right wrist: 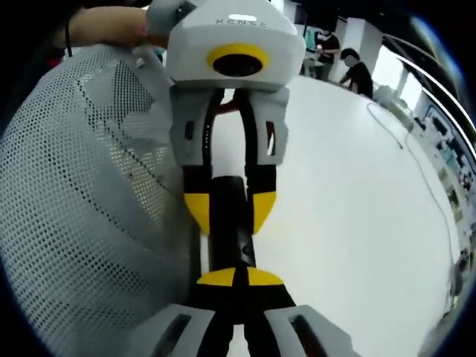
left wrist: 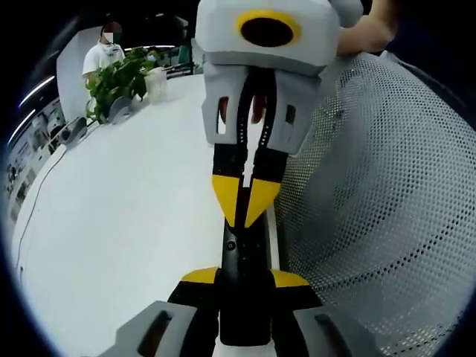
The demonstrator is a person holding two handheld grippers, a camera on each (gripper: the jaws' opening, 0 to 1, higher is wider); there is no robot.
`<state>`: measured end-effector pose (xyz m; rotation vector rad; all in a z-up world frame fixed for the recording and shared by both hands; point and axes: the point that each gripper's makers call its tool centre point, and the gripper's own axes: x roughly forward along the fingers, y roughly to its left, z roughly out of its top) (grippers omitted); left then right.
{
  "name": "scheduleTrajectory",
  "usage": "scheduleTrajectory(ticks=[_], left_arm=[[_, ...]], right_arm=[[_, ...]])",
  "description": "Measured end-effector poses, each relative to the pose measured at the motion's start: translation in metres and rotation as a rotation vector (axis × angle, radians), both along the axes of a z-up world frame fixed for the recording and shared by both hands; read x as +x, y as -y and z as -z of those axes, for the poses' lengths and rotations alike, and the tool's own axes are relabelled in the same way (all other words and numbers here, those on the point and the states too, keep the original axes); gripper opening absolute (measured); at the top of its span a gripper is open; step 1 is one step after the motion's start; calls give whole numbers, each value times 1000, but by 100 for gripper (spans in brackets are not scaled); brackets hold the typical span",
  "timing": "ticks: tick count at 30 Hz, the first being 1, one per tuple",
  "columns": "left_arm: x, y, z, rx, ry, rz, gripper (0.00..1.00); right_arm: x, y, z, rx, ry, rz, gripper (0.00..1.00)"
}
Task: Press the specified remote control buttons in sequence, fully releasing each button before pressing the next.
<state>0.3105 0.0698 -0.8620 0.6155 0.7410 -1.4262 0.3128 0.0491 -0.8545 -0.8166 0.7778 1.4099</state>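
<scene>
Remote control (left wrist: 243,256) lies on the white table (left wrist: 126,216) beside a perforated basket (left wrist: 379,208), clamped by the left gripper (left wrist: 245,286). Right gripper (right wrist: 234,279) tips meet pressing it; buttons hidden.

White table (left wrist: 126,223) under black remote (left wrist: 244,256)

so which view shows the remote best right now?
Left gripper view: the remote lies lengthwise between the left gripper jaws, a button visible, the right gripper tips shut on its top. Right gripper view shows its black body, no buttons discernible.
</scene>
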Motion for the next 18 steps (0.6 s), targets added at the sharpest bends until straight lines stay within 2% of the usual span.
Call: scheduleTrajectory(ticks=[4, 5, 8, 9, 15, 18], left_arm=[[0, 0, 0, 3, 3, 3, 25], [0, 0, 0, 3, 3, 4, 25], [0, 0, 0, 6, 6, 7, 25], [0, 0, 0, 7, 6, 6, 25], [0, 0, 1, 11, 6, 6, 25], [0, 0, 1, 10, 7, 2, 25]], right_arm=[[-1, -1, 1, -35, 36, -18, 0], [-1, 0, 1, -48, 62, -50, 0], [-1, 0, 2, -41, 51, -27, 0], [0, 0, 2, -33, 30, 5, 0], [0, -1, 3, -46, 55, -7, 0], [2, 0, 2, 7, 4, 40, 0]])
